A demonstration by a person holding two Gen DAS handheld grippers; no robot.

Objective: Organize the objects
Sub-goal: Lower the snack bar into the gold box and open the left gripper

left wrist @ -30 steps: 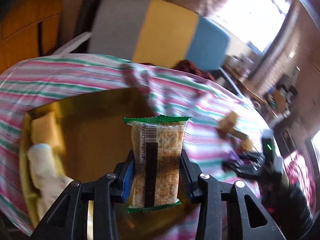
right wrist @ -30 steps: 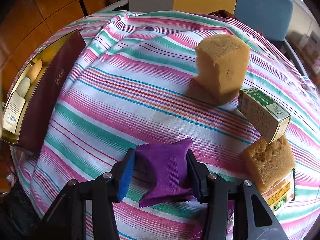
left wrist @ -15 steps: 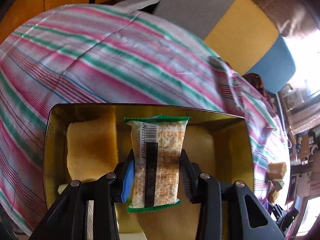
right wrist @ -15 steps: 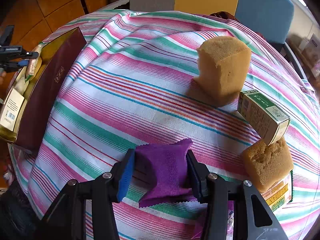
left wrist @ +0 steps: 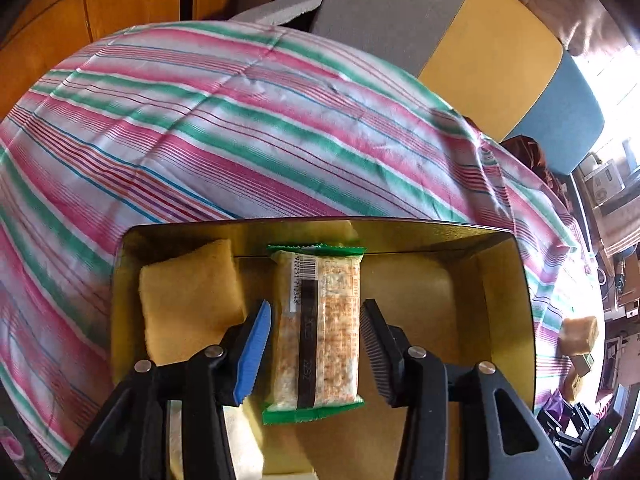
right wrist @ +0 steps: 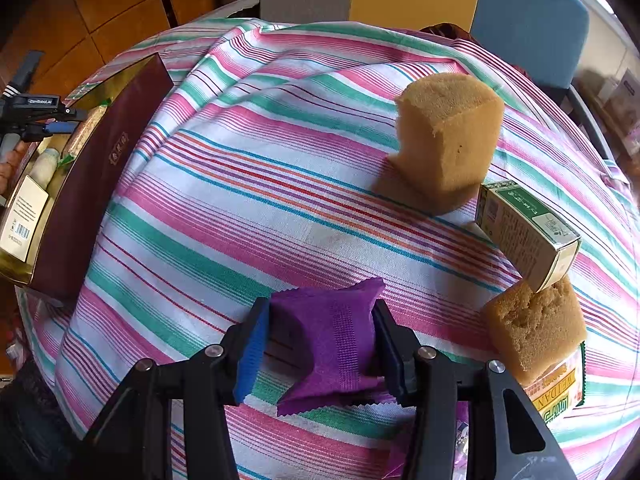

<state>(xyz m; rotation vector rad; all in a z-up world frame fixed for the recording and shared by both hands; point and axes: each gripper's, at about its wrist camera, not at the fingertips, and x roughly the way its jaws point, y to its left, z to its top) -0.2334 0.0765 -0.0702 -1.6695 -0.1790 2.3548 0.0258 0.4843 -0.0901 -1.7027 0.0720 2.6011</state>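
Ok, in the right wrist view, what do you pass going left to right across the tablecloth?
Maroon tin → purple packet held in the right hand-held gripper → tall sponge block → green-and-white carton.

Daylight enters from the upper right in both views, blown out at the right edge of the left wrist view. Strong fisheye bending, dark corners. Striped cloth (left wrist: 248,128) is softly blurred there; right wrist view sharp, tall sponge (right wrist: 448,136) throws a shadow lower left.
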